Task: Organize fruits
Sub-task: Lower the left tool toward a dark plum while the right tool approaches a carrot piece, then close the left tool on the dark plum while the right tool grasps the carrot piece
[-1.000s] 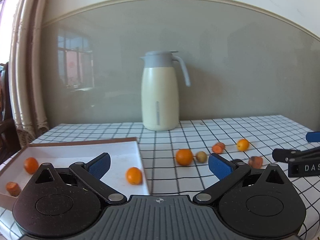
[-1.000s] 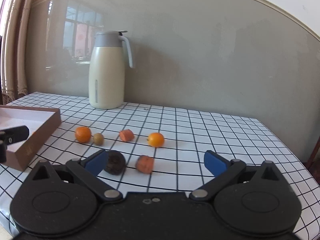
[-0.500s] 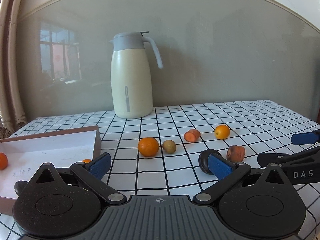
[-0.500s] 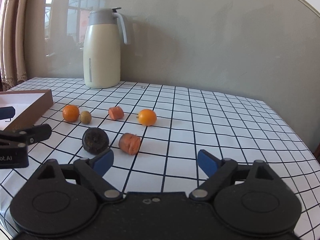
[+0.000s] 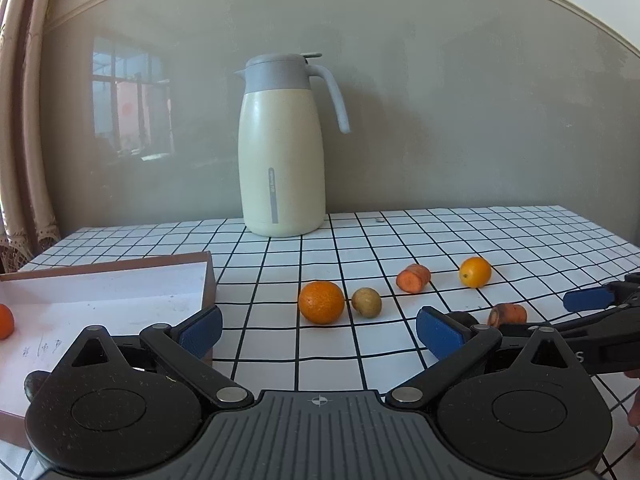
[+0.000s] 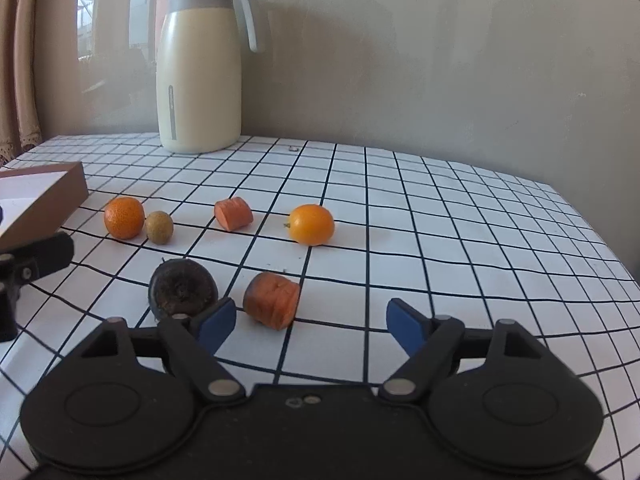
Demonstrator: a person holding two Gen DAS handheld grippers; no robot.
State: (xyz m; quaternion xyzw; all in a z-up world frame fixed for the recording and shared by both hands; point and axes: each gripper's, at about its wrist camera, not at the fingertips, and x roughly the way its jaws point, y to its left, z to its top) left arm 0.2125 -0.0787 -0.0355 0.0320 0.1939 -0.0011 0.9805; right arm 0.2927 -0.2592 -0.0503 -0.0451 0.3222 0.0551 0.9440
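On the checked tablecloth lie a tangerine (image 5: 321, 302) (image 6: 124, 217), a small green-brown fruit (image 5: 366, 301) (image 6: 159, 227), a far carrot piece (image 5: 413, 278) (image 6: 233, 214), a yellow-orange citrus (image 5: 475, 272) (image 6: 311, 224), a near carrot piece (image 6: 272, 299) (image 5: 508, 314) and a dark round fruit (image 6: 183, 289). My left gripper (image 5: 319, 330) is open and empty, just short of the tangerine. My right gripper (image 6: 310, 325) is open and empty, close before the near carrot piece. A brown box (image 5: 120, 292) at the left holds an orange fruit (image 5: 5, 321).
A cream thermos jug (image 5: 281, 152) (image 6: 199, 68) stands at the back by the grey wall. The box corner (image 6: 44, 196) shows in the right wrist view. The table edge falls away at the right (image 6: 592, 240). A curtain hangs at far left.
My left gripper has swung right from over the box to face the loose fruit. My right gripper has moved forward and lower, nearer the carrot piece and dark fruit.
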